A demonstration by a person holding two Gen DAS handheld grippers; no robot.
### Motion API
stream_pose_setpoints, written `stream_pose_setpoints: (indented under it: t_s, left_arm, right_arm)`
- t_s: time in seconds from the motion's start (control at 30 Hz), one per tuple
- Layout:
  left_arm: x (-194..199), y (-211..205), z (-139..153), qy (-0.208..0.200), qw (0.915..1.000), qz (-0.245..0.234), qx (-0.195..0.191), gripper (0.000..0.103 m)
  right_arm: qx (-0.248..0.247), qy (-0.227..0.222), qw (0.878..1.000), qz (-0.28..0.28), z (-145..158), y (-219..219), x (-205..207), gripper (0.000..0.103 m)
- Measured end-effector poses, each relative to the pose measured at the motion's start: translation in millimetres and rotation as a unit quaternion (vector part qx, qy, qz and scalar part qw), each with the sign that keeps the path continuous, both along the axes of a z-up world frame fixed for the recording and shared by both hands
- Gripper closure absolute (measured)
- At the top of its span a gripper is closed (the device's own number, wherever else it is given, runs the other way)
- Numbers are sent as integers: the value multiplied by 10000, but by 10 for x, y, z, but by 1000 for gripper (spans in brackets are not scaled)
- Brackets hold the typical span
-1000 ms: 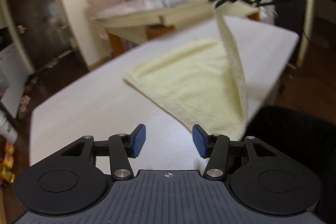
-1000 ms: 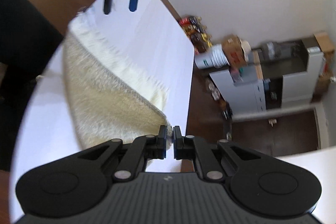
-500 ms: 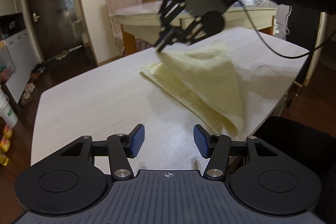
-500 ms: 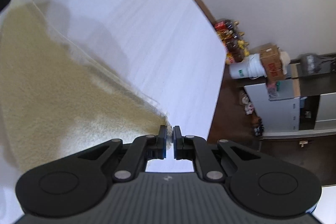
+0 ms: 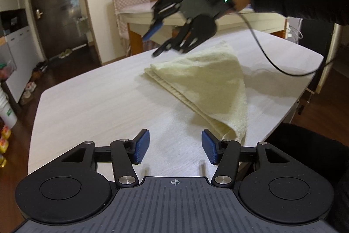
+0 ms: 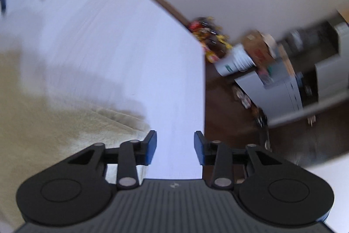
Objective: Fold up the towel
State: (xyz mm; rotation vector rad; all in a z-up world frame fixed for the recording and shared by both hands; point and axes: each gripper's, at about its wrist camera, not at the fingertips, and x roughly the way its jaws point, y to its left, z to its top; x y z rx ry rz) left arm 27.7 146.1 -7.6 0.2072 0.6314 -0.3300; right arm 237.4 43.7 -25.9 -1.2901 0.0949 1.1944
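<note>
Two tools both released, the right tool (image 5: 160, 40) above the far corner of the folded towel (image 5: 209, 82) on the bench (image 5: 91, 106), the left tool (image 5: 174, 149) near; fold looks laid, next likely regrasp for another fold.

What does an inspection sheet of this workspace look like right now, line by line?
Surface: white table, pale wood-grain top.
Job's things: yellow towel lying folded into a triangle, no fingers on it.
Clutter: nothing seen on the table besides the towel.
Grippers: left gripper open, low over the near edge; right gripper open, above the towel's far corner.
Cables: black cable hanging from the right gripper across the far side.
Surroundings: second table, dark door, white bucket on the floor.
</note>
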Motion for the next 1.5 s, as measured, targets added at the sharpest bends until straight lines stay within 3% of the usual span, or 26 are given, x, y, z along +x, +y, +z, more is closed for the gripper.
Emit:
stream_pose_setpoints:
  t_s: [0.17,0.27,0.37,0.57,0.73,0.87,1.0,1.07,1.23,1.33,1.5]
  left_arm:
    - [-5,128,38,-81,9998,181,-37,41]
    - [5,189,66,-147,9996,244,-25,25]
    - [30,226,117,-195,9994,294,-57,10]
    - [102,266,266,-367,9987,342,70,9]
    - [118,303,349,-494,9984,250,92,6]
    - [197,353,378,-487,9986,207,12,6]
    - [396,404,380,-332,9993,143,-95,6]
    - [557,390,383,-226,9997,14,-120,6]
    - [879,205,327,-104,9992,-398,19,6]
    - [1072,97,197,73,9981,-584,199,6]
    - [1200,29,-87,387,9949,-688,626,6]
  right_arm:
    - [456,1044,9928,-378,356,-439,-515,62]
    - [620,1424,9875,-261,405,-688,-997,60]
    - [701,1400,9876,-122,397,-821,-1356,60]
    - [661,846,9942,-50,80,-929,-2047,62]
    - [547,679,9959,-220,-85,-760,-2127,72]
    - [433,487,9977,-184,-165,-653,-2177,73]
    - [422,526,9976,-131,-173,-640,-2205,95]
    - [511,631,9967,-64,-126,-675,-2249,95]
    - [681,1489,9862,251,144,-989,-2442,95]
    - [832,2237,9697,521,370,-1233,-2510,95]
    - [1137,2788,9523,489,518,-1454,-2394,95]
